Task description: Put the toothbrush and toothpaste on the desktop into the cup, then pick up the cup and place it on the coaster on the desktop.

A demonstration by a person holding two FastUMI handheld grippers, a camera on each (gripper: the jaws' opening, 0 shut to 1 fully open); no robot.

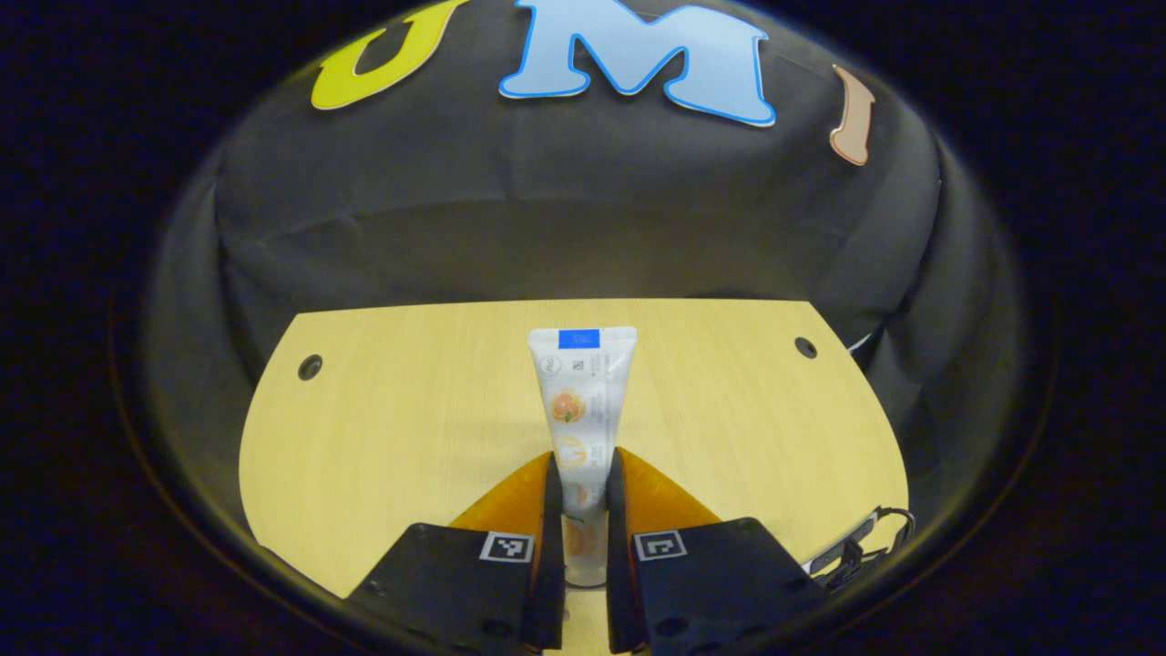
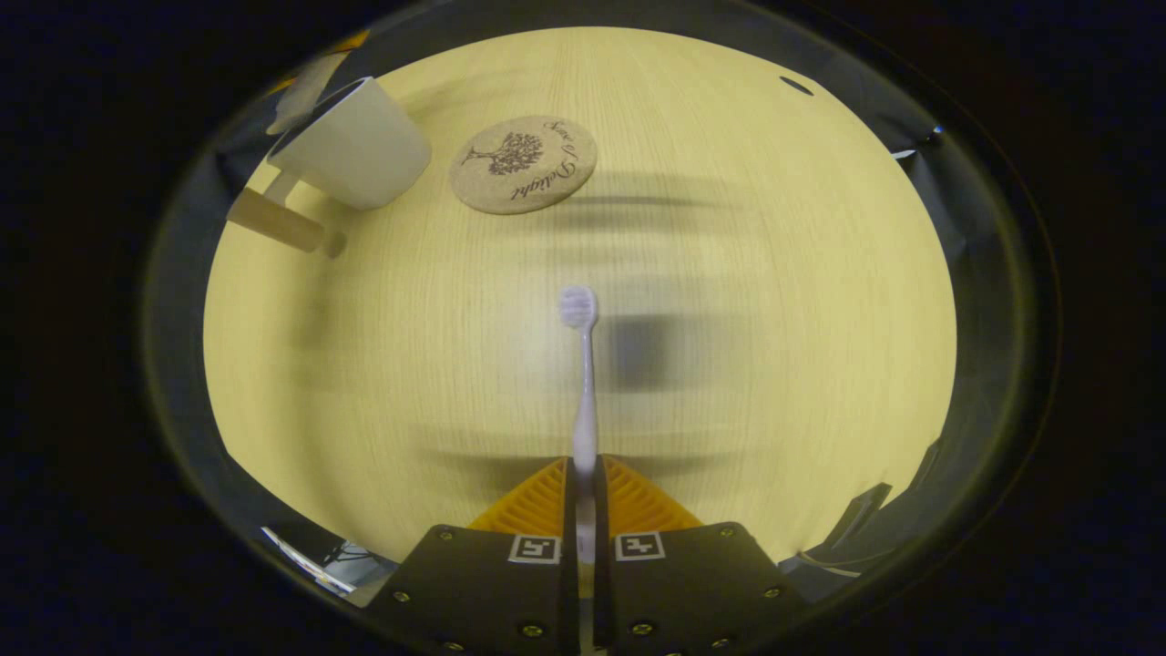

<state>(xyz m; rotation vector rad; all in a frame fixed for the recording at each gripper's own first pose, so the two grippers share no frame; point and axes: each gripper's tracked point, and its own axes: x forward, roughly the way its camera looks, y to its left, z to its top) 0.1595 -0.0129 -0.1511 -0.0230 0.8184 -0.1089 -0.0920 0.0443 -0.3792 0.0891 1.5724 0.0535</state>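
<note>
In the left gripper view, my left gripper (image 1: 581,474) is shut on a white toothpaste tube (image 1: 579,392) with orange fruit pictures, which points away from me above the wooden desktop (image 1: 410,428). In the right gripper view, my right gripper (image 2: 584,469) is shut on the handle of a white toothbrush (image 2: 583,383), bristle head forward, held above the desktop (image 2: 774,319). A white cup (image 2: 351,144) with a wooden handle stands at the far left of that view. Just to its right lies a round cork coaster (image 2: 523,164) with a tree print.
The desktop has cable holes near its back corners (image 1: 310,367) (image 1: 805,347). Cables and a black device (image 1: 856,547) hang off the table's right edge in the left gripper view. Dark cloth walls surround the table.
</note>
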